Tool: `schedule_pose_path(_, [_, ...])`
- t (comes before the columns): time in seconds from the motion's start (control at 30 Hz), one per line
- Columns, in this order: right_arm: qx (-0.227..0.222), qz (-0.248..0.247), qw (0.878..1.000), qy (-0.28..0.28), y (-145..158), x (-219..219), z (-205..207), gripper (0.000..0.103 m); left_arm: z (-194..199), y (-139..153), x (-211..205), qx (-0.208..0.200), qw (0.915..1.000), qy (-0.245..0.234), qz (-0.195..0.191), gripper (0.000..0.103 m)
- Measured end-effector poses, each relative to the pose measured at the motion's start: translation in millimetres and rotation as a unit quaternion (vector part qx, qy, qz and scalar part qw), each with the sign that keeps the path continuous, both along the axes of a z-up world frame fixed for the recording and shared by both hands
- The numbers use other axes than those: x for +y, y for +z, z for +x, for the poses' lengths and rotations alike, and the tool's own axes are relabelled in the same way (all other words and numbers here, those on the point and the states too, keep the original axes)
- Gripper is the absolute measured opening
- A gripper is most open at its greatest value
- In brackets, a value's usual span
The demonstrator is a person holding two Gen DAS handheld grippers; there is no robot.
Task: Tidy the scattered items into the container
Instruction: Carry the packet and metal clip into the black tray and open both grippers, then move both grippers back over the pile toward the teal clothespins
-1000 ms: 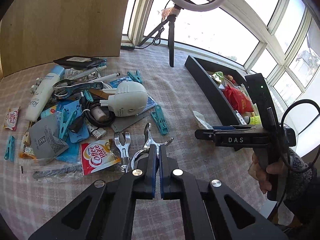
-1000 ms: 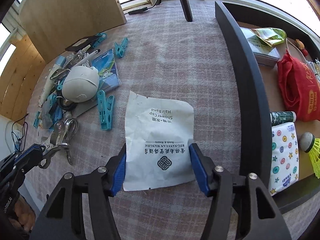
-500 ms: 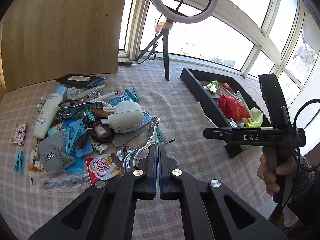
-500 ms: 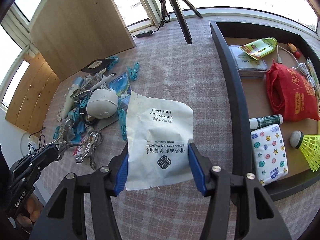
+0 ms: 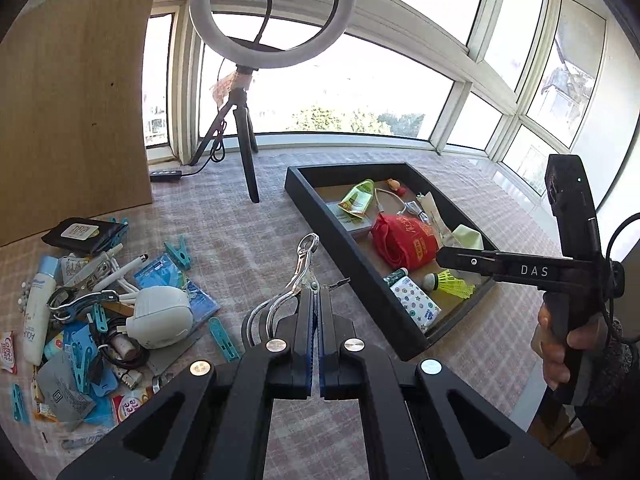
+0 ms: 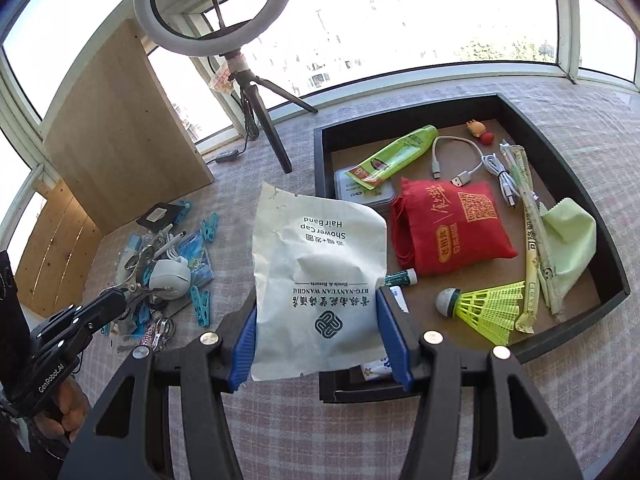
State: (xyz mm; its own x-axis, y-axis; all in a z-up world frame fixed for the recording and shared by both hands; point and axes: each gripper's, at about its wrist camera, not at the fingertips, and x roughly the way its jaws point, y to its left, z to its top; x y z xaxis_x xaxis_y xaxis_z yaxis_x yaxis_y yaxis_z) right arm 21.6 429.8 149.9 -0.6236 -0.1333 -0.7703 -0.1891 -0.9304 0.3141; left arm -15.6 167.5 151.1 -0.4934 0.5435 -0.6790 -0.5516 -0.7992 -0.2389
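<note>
White paper, printed with "Shower Cap" and "Hair Band", makes up the packet (image 6: pixel 316 276) that the right gripper (image 6: pixel 318 344) pinches by its two side edges between blue pads, clear of the cloth, at the near left corner of the black tray (image 6: pixel 576 184); the packet covers part of the tray's left wall and of a star-patterned pack (image 5: pixel 416 307) inside; the left gripper (image 5: pixel 315 300) has its jaws pressed together on a metal clip (image 5: pixel 302 270), whose looped end sticks up and away from the fingers, above the checked tablecloth (image 5: pixel 256 236) just left of the tray; inside the tray lie a red pouch (image 6: pixel 452 224) in the middle, a green sachet (image 6: pixel 394 156) resting on a flat tin at the far left, a white cable (image 6: pixel 472 160) at the far side, a yellow shuttlecock (image 6: pixel 484 308) near the front, long paper-wrapped sticks (image 6: pixel 528 216) and a pale green cloth (image 6: pixel 568 240) to the right; on the tablecloth to the left the scattered pile remains, with a white rounded gadget (image 5: pixel 160 316), blue pegs (image 5: pixel 180 252), a white tube (image 5: pixel 38 312), a black pouch (image 5: pixel 86 234) and a coffee creamer sachet (image 5: pixel 130 402); a ring light (image 5: pixel 272 12) on a tripod stands at the far side by the window; a hand (image 5: pixel 560 344) grips the right gripper's handle at the right edge of the left view.
</note>
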Motion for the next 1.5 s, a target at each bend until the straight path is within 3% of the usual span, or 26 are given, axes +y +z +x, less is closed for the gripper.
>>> schedule_pose_path(0.27, [-0.008, 0.048, 0.994, -0.099, 7.1, 85.2, 25.7, 0.053, -14.6, 4.1, 87.5, 0.002, 0.9972, -0.074, 0.006, 0.001])
schedule_pose_path(0.47, [-0.024, 0.057, 0.990, -0.126, 0.8, 120.0, 22.6, 0.057, -37.1, 6.5, 141.8, -0.005, 0.9945, -0.103, 0.017, 0.002])
schedule_pose_path(0.5, [-0.030, 0.054, 0.989, -0.131, -0.6, 124.7, 20.8, 0.060, -44.1, 4.4, 151.5, -0.015, 0.9949, -0.099, 0.010, 0.010])
schedule_pose_path(0.53, [-0.033, 0.055, 0.988, -0.142, -0.7, 128.7, 20.5, 0.062, -50.4, 2.7, 159.1, -0.027, 0.9953, -0.093, 0.003, 0.029])
schedule_pose_path(0.57, [-0.032, 0.056, 0.986, -0.152, 0.0, 131.7, 21.1, 0.063, -53.6, 3.1, 163.2, -0.029, 0.9953, -0.093, 0.006, 0.036])
schedule_pose_path(0.6, [-0.030, 0.055, 0.986, -0.156, 0.4, 134.0, 21.5, 0.069, -54.3, 5.0, 165.2, -0.022, 0.9957, -0.090, 0.008, 0.043])
schedule_pose_path(0.67, [-0.027, 0.053, 0.985, -0.161, 0.7, 137.7, 22.3, 0.070, -52.1, 9.5, 167.1, -0.004, 0.9957, -0.093, -0.001, 0.044])
schedule_pose_path(0.83, [-0.029, 0.042, 0.986, -0.161, -1.9, 137.0, 21.5, 0.070, -49.8, 17.7, 156.0, 0.015, 0.9957, -0.091, 0.002, 0.044])
schedule_pose_path(1.13, [-0.019, 0.049, 0.992, -0.115, 6.9, 103.2, 6.7, 0.070, -51.5, 15.4, 119.9, 0.006, 0.9984, -0.056, -0.005, 0.044])
schedule_pose_path(1.3, [-0.012, 0.052, 0.996, -0.076, 14.5, 74.2, -7.2, 0.070, -47.9, 21.0, 76.1, 0.011, 0.9996, -0.024, -0.010, 0.044])
schedule_pose_path(1.5, [0.000, 0.052, 0.998, -0.019, 27.2, 30.9, -22.2, 0.070, -45.2, 29.6, -7.4, 0.015, 0.9988, 0.040, -0.023, 0.044])
